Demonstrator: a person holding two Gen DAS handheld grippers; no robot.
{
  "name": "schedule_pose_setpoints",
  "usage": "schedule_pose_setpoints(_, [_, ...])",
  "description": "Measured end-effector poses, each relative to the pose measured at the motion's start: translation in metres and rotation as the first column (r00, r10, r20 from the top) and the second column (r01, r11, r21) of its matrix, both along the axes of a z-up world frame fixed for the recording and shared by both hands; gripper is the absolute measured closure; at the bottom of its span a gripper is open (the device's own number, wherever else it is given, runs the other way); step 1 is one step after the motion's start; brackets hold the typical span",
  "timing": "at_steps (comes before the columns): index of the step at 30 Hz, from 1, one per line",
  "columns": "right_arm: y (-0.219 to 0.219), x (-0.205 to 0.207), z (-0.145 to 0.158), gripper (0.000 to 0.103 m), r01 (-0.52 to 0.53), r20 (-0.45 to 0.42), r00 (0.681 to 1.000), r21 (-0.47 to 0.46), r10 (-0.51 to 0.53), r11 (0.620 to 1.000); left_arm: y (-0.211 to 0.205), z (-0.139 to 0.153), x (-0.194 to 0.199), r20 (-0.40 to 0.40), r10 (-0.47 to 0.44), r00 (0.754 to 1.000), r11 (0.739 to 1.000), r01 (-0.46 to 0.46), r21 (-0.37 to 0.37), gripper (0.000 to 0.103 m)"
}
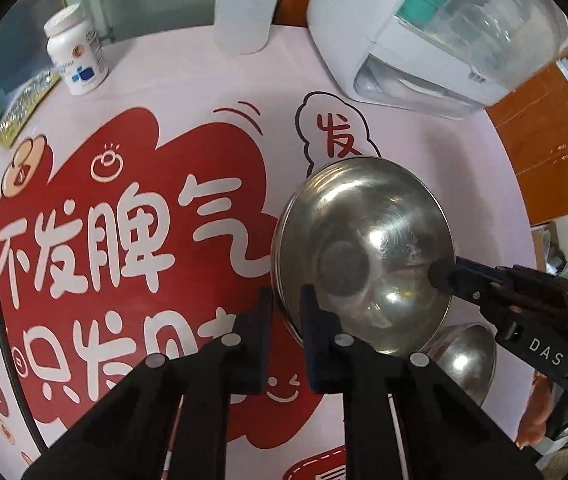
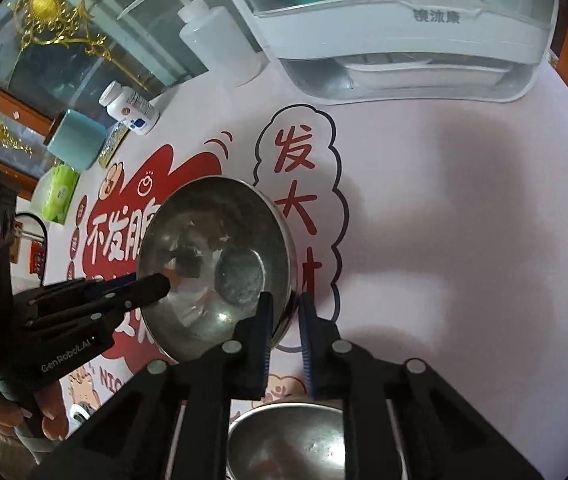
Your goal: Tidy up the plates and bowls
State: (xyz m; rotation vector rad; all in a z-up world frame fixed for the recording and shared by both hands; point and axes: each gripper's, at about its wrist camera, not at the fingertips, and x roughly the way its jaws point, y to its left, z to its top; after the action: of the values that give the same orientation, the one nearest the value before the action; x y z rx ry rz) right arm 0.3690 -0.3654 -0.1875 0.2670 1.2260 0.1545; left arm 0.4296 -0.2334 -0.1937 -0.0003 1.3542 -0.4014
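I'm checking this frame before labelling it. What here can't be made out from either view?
- Second bowl: the right hand-held gripper covers part of it in the right wrist view; in the left wrist view it is half hidden behind the big bowl.
- Big bowl's rim under both grippers' fingers: hidden in both views.
- Pill bottle label: too small to read.
- Dish rack contents: blurred behind its clear cover.
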Motion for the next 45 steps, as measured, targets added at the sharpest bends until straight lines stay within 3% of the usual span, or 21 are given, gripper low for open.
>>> schedule_pose_setpoints(3, [0.007, -0.003, 0.005, 0.091, -0.022, 0.016, 1.0, -0.034, 0.022, 0.999, 0.002, 0.001, -0.001, -0.003, 0.011, 1.0, 1.0, -0.011, 0.0, 0.093])
schedule_pose_setpoints(8, [0.007, -0.01, 0.021, 0.091, -0.016, 0.043, 0.999, 0.002, 0.016, 1.0, 0.012, 0.018, -0.008, 0.01, 0.03, 1.0, 0.999, -0.03, -0.018, 0.093])
schedule_pose_setpoints(21, [0.033, -0.061, 0.088, 0.091, -0.061, 0.138, 0.989, 0.035, 0.055, 0.998, 0.044, 0.099, -0.066, 0.094, 0.033, 0.995, 0.999, -0.032, -0.01, 0.092])
schedule_pose_setpoints(36, [0.079, -0.19, 0.153, 0.091, -0.145, 0.256, 0.958, 0.053, 0.127, 0.988, 0.09, 0.192, -0.202, 0.212, 0.033, 0.977, 0.999, -0.036, 0.011, 0.091])
schedule_pose_setpoints(45, [0.09, -0.268, 0.155, 0.091, -0.115, 0.295, 0.95, 0.043, 0.097, 0.992, 0.1, 0.196, -0.275, 0.23, -0.022, 0.973, 1.0, 0.021, 0.005, 0.09])
